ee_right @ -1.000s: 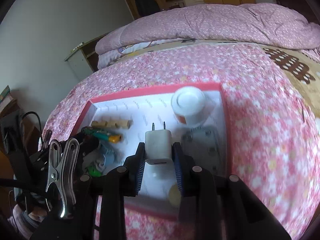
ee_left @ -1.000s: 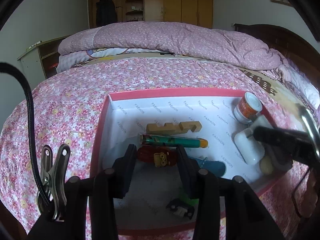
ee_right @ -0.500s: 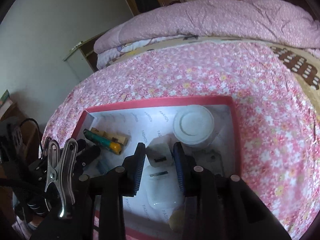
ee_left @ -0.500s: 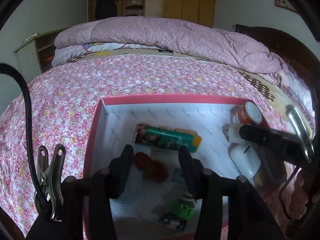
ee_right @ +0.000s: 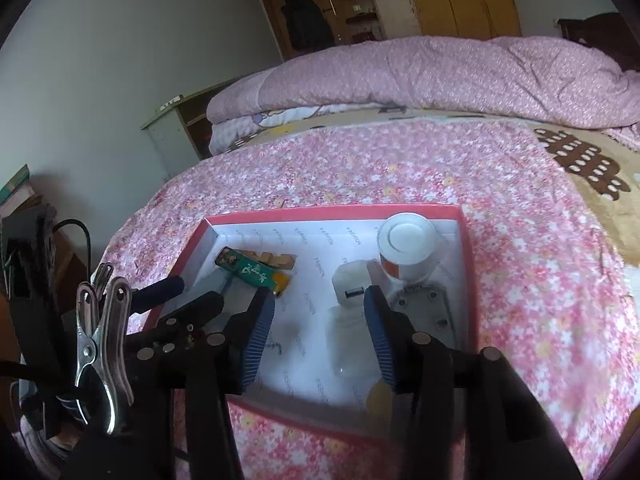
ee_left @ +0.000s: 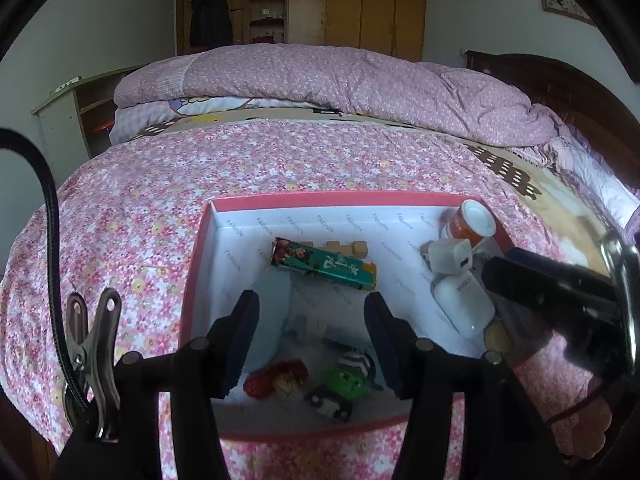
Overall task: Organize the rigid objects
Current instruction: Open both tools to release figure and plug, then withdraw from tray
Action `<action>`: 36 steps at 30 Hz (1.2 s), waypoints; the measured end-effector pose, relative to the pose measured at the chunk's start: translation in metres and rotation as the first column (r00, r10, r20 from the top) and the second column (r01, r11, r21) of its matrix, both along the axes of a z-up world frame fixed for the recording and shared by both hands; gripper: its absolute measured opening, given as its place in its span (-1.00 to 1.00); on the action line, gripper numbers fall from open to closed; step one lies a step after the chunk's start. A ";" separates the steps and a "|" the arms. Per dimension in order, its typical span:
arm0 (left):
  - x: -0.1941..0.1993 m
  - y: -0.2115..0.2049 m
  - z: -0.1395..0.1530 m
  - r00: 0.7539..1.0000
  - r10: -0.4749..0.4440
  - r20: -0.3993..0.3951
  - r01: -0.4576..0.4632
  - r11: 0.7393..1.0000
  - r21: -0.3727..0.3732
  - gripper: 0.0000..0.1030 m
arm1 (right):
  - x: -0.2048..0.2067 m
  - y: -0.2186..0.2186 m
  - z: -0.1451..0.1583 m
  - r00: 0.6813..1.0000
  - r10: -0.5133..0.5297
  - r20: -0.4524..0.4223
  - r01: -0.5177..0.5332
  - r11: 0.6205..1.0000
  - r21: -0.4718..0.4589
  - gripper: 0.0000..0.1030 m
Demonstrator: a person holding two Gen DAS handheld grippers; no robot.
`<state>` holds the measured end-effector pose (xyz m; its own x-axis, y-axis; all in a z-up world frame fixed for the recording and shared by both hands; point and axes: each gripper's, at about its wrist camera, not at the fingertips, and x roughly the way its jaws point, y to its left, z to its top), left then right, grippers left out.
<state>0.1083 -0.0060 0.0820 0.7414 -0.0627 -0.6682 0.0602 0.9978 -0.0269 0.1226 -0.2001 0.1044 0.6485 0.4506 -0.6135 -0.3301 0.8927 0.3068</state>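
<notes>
In the pink box (ee_left: 196,264), both tools (ee_left: 310,332) (ee_right: 320,326) apparently hold nothing.

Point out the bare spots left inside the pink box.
In the pink box, bare lining runs along the far wall behind the green tube, and between that tube and the white charger. The near edge with the toys and the right side by the orange jar are crowded.
</notes>
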 end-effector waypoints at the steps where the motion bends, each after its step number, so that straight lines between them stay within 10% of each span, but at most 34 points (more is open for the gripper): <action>1: -0.002 0.001 0.001 1.000 0.002 -0.001 -0.002 1.000 -0.004 0.13 | -0.003 0.000 0.000 1.000 0.004 -0.003 -0.004 1.000 0.007 -0.01; 36: -0.089 0.005 -0.023 0.991 0.032 -0.126 -0.036 0.999 -0.030 0.13 | -0.103 -0.011 -0.030 0.992 -0.044 -0.114 0.034 0.996 -0.088 -0.01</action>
